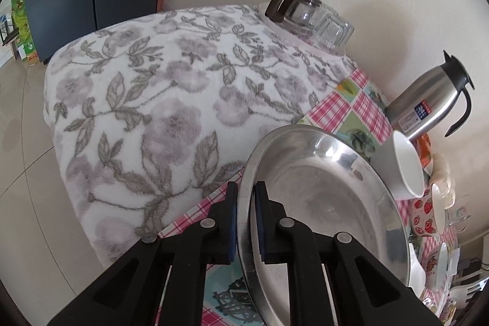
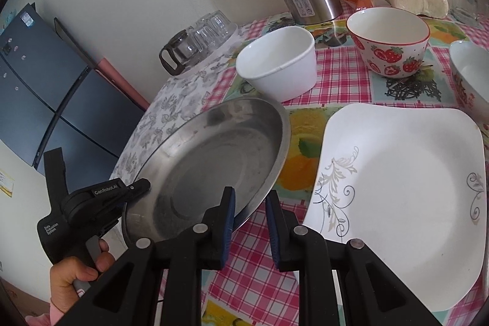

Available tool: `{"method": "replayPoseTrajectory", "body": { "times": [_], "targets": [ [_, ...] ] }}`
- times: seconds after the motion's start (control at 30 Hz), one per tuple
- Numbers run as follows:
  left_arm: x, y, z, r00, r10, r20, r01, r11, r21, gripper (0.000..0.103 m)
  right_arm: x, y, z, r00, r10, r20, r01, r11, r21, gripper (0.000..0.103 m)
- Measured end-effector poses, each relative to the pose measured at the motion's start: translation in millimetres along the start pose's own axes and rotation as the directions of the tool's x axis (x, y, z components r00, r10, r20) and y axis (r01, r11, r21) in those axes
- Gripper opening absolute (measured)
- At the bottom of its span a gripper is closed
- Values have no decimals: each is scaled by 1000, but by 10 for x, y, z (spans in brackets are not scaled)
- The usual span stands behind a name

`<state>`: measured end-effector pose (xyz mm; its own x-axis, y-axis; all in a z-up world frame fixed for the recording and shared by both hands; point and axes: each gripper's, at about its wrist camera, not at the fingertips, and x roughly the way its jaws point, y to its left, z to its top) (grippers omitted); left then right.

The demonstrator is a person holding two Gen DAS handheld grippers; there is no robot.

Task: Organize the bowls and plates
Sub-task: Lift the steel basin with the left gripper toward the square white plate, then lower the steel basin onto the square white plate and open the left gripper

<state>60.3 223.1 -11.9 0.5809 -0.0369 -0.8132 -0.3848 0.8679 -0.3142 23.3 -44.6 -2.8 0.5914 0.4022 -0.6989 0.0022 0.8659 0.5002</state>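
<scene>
Holding the steel plate [image 2: 214, 167] by its near-left rim, my left hand-held gripper [image 1: 246, 197] is clamped shut on the metal, one pad above the rim and one below. The plate hangs tilted over the edge of the desk [image 2: 253, 271], its left side over the floral cloth [image 1: 146, 100], its far edge close to the white bowl [image 2: 281, 66].

My right hand-held gripper [image 2: 250, 213] sits at the plate's near-right rim. Its jaws stand narrowly apart; the rim runs just in front of the left pad, and I cannot tell whether it touches. I judge nothing is gripped there.

What matters for the coming move: the square white plate [image 2: 403, 194] lies flat on the desk directly to the right of the steel plate, right beside my right hand-held gripper and well across from the left one. I would guess stacking means carrying the steel plate rightward, levelling it on the way. The strawberry bowl [image 2: 391, 42] stands behind, clear of that path.
</scene>
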Motion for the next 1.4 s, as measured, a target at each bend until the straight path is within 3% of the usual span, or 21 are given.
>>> {"method": "replayPoseTrajectory", "body": {
  "times": [0.57,0.9,1.4],
  "targets": [
    [-561,-194,25,983,-96,155,92,995,33,10,-453,127,113,993,53,109,-48,998,-49,21],
    [-623,-521,-146,979,-163,125,151,984,99,10,-767,-74,146,987,18,160,-9,999,-54,21],
    [-641,-1066,-487,976,-208,56,192,959,209,12,-1129,-576,193,981,-56,186,56,998,5,21]
  ]
}}
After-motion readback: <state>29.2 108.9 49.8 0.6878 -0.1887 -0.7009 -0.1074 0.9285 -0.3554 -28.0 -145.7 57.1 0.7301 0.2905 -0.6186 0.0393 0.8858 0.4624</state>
